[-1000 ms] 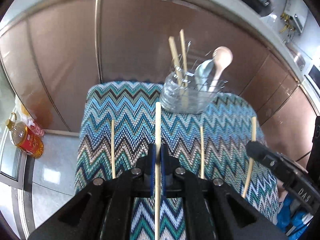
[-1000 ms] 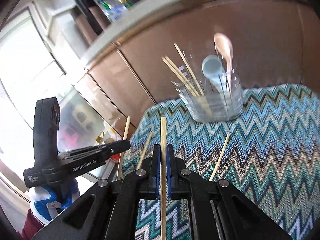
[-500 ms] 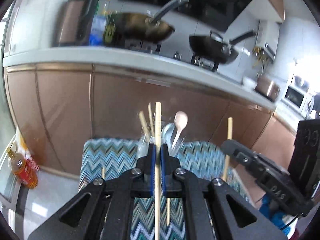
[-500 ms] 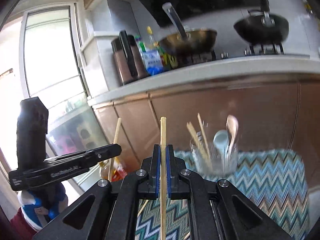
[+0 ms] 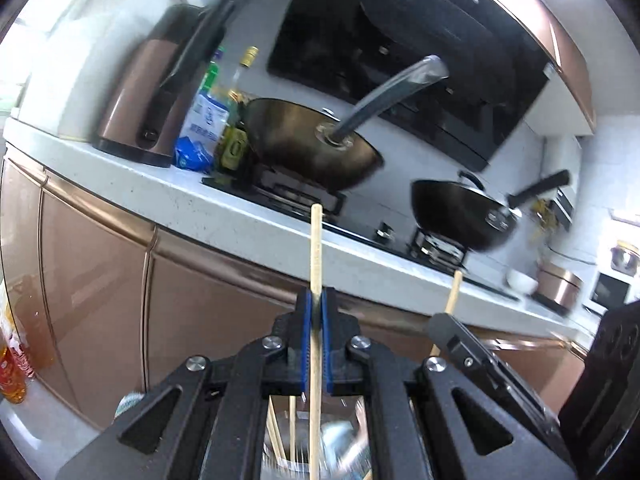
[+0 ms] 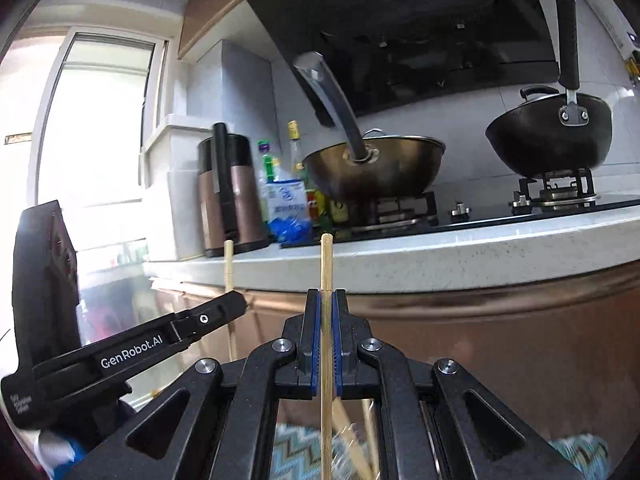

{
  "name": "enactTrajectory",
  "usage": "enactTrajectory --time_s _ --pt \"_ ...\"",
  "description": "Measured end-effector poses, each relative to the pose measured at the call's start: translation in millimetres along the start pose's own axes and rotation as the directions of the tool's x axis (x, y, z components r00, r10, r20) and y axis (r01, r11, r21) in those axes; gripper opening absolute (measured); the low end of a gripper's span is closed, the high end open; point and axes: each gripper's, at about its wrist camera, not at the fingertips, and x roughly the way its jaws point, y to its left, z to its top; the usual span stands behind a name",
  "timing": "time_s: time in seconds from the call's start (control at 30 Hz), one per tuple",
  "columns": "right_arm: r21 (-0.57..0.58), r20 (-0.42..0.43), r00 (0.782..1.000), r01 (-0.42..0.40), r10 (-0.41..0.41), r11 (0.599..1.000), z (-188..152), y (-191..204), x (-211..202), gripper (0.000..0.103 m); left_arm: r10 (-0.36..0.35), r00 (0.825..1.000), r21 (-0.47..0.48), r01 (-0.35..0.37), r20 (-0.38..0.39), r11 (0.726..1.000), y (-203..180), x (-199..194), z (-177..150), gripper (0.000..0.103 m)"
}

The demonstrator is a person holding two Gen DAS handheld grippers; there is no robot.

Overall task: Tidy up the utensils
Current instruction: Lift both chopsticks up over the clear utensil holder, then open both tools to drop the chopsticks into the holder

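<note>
Before a kitchen worktop (image 6: pixel 480 248) carrying two woks, the left gripper (image 5: pixel 316 304) and right gripper (image 6: pixel 326 300) each clamp one upright chopstick (image 5: pixel 316 248), likely to drop it into the glass holder (image 5: pixel 280 456) below.

One pale wooden chopstick (image 5: pixel 315 248) stands upright, clamped between blue pads, its blunt square tip rising in front of the stove edge and its lower end reaching down toward a clear glass holder (image 5: pixel 320 444). A second chopstick (image 6: pixel 327 272), the same light wood, is pinched upright the same way. Inside the holder, blurred, lean a few more sticks (image 5: pixel 292 424), seen through the glass.
</note>
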Motion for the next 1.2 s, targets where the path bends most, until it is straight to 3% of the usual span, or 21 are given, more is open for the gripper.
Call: enactTrajectory --time_s 0.27,0.57,0.7,0.87,1.07,1.2 --pt "-0.004 0.000 1.000 0.029 -0.029 1.000 -31.8 -29.4 55.3 0.006 0.031 0.999 -0.018 -0.030 0.018 0.999 15.3 62.5 -32.7 0.004" --pt "-0.034 -0.006 0.998 0.058 -0.058 0.998 -62.6 -30.9 55.9 0.007 0.055 0.998 -0.011 -0.055 0.013 0.998 27.5 81.5 -68.2 0.005" --pt "-0.037 0.007 0.998 0.065 -0.065 0.997 -56.5 -31.2 47.4 0.016 0.058 0.998 -0.016 -0.058 0.004 0.998 29.2 75.8 -69.2 0.007" --pt "-0.035 0.037 0.996 0.078 -0.077 0.996 -37.4 -27.4 26.5 0.019 0.045 0.999 0.000 -0.045 0.011 0.999 22.2 58.9 -56.5 0.013" --pt "-0.041 0.056 0.991 0.124 -0.121 0.991 -15.1 -18.7 -13.7 0.020 0.040 0.998 0.029 -0.041 0.047 0.999 10.6 13.4 -31.0 0.015" --pt "-0.048 0.071 0.988 0.144 -0.140 0.988 4.2 -6.3 -49.0 0.021 0.049 0.996 0.068 -0.055 0.075 0.996 2.1 -29.0 -9.0 0.025"
